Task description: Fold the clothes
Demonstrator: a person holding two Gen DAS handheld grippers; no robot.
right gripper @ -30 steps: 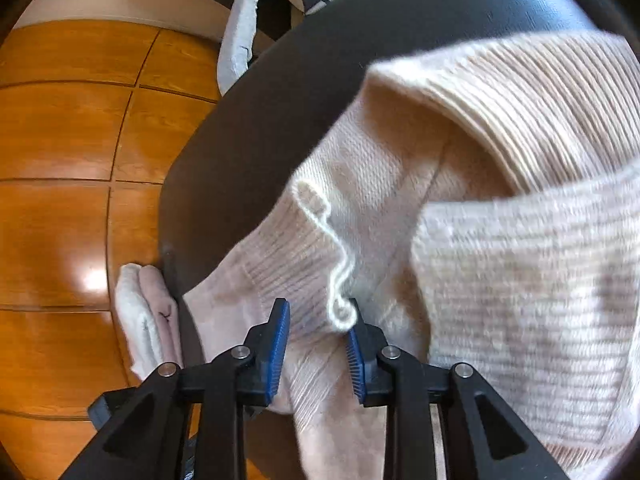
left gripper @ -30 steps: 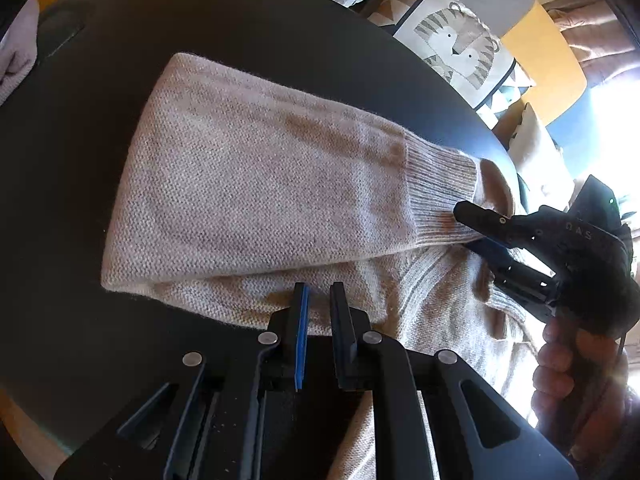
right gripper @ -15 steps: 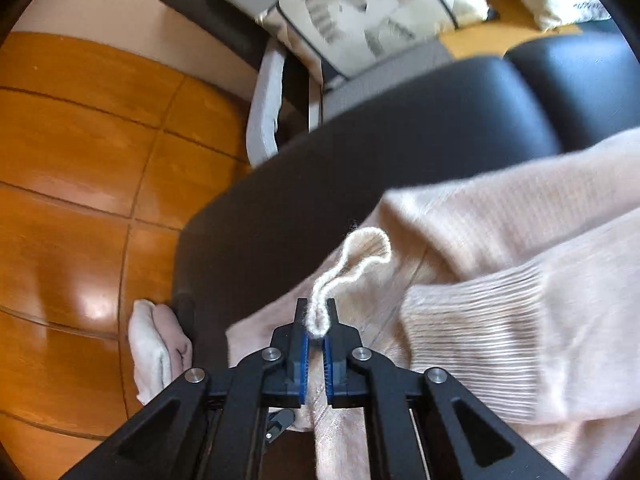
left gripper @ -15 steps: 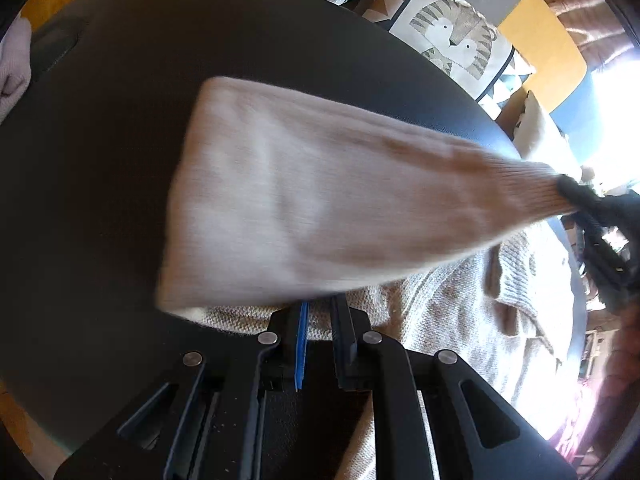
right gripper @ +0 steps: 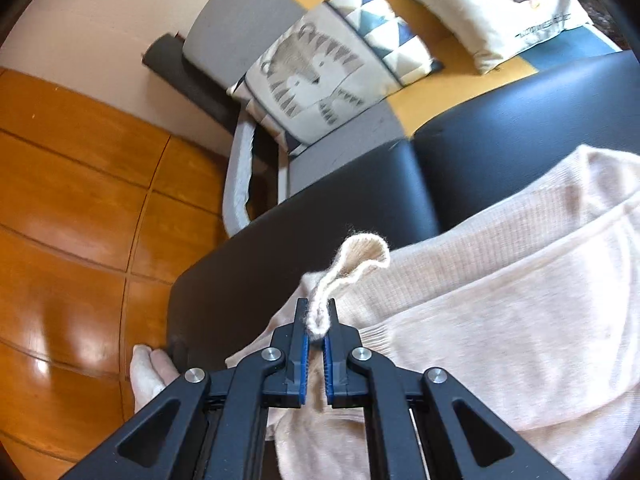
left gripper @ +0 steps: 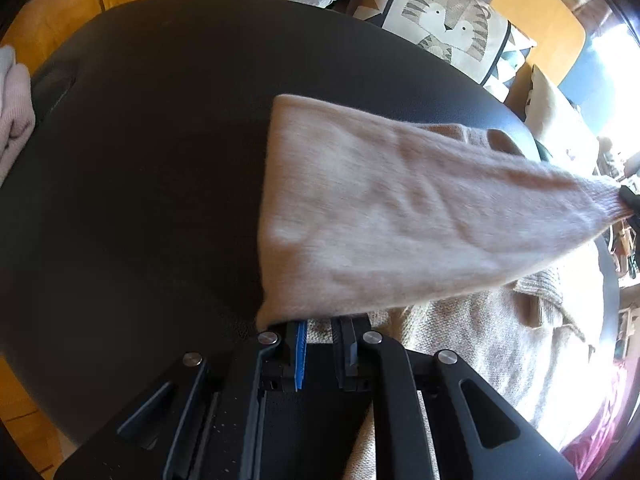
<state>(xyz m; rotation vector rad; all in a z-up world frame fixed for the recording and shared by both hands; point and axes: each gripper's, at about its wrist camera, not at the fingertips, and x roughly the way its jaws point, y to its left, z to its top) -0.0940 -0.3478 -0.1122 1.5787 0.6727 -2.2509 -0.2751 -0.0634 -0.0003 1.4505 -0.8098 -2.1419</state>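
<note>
- Sweater (left gripper: pixel 400 220) of beige knit lies on my black padded table (left gripper: pixel 140 160), its body spread flat toward the near right edge.
- My right tongs (right gripper: pixel 316 330) are pressed together on the ribbed cuff (right gripper: pixel 360 252) of one sleeve; a curl of the cuff stands up above the fingertips.
- In the left wrist view that sleeve (left gripper: pixel 420 216) hangs stretched in the air, from the fold next to my left tongs out to the far right, where the black tip of my right tongs (left gripper: pixel 630 196) pinches it.
- My left tongs (left gripper: pixel 323 328) point steeply down at the sweater near the shoulder end of the sleeve; the jaws stand nearly together, with a narrow gap. Their tips are hidden under the lifted sleeve, so I cannot tell whether they pinch any knit.
- Past the far edge of the table a tiger-print cushion (right gripper: pixel 316 80) leans on a grey and yellow sofa (right gripper: pixel 400 104), with a cream cushion (right gripper: pixel 488 8) beside it.
- A pale pink folded garment (left gripper: pixel 14 120) rests at the left edge of the table, above the orange wood floor (right gripper: pixel 80 200).
</note>
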